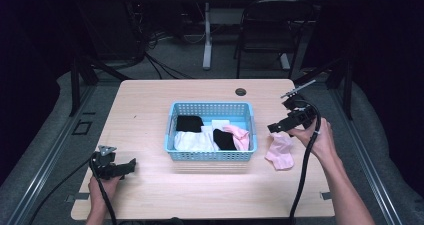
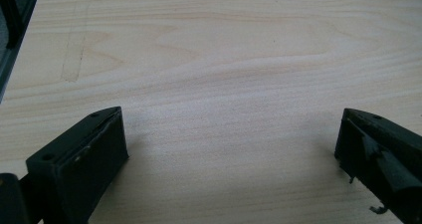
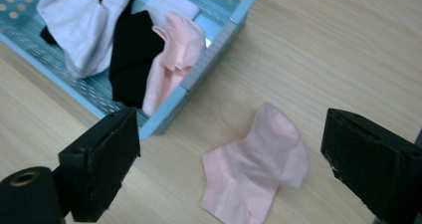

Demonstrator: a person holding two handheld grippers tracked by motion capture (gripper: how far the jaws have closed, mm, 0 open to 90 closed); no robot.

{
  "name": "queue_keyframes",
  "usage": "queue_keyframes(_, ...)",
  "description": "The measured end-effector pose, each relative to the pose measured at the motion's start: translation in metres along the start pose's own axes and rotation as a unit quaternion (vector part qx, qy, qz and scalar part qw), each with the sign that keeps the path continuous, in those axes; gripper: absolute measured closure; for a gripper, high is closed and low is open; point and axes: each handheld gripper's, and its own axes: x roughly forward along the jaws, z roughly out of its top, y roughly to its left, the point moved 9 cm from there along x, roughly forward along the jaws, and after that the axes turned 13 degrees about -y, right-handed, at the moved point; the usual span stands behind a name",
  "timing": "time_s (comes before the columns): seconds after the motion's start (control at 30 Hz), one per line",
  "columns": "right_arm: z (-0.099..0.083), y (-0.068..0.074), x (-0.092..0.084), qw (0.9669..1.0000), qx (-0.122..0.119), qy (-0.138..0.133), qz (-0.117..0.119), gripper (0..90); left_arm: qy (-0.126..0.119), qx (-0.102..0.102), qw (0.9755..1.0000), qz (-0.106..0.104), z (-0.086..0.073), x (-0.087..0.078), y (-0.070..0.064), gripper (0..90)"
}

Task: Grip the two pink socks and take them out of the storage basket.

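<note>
- Sorting socks out of the blue basket (image 1: 210, 156) looks like the job; one pink sock (image 1: 280, 153) lies flat on the worktop (image 1: 150, 110) just right of the basket, apart from its wall.
- The right gripper (image 1: 280, 127) hangs above that sock, fingers (image 3: 102, 159) spread wide with nothing between them.
- Next I'd go for the second pink sock (image 3: 171, 64) at the basket's right end, pinching only its top fold so the black sock (image 3: 133, 55) beside it stays put.
- The left gripper (image 1: 127, 167) rests at the basket's near left, wide open and empty.
</note>
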Motion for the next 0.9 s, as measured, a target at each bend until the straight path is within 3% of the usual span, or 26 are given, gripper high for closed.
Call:
queue_keyframes(0.33,0.033,0.034,0.011,0.9990,-0.037,-0.007,0.025,1.3,0.000,0.000,1.0000,0.000,0.000,0.000,0.000,0.0)
queue_keyframes(0.9,0.045,0.068,0.052,0.9954,-0.071,0.013,0.062,0.5,0.000,0.000,1.0000,0.000,0.000,0.000,0.000,0.0)
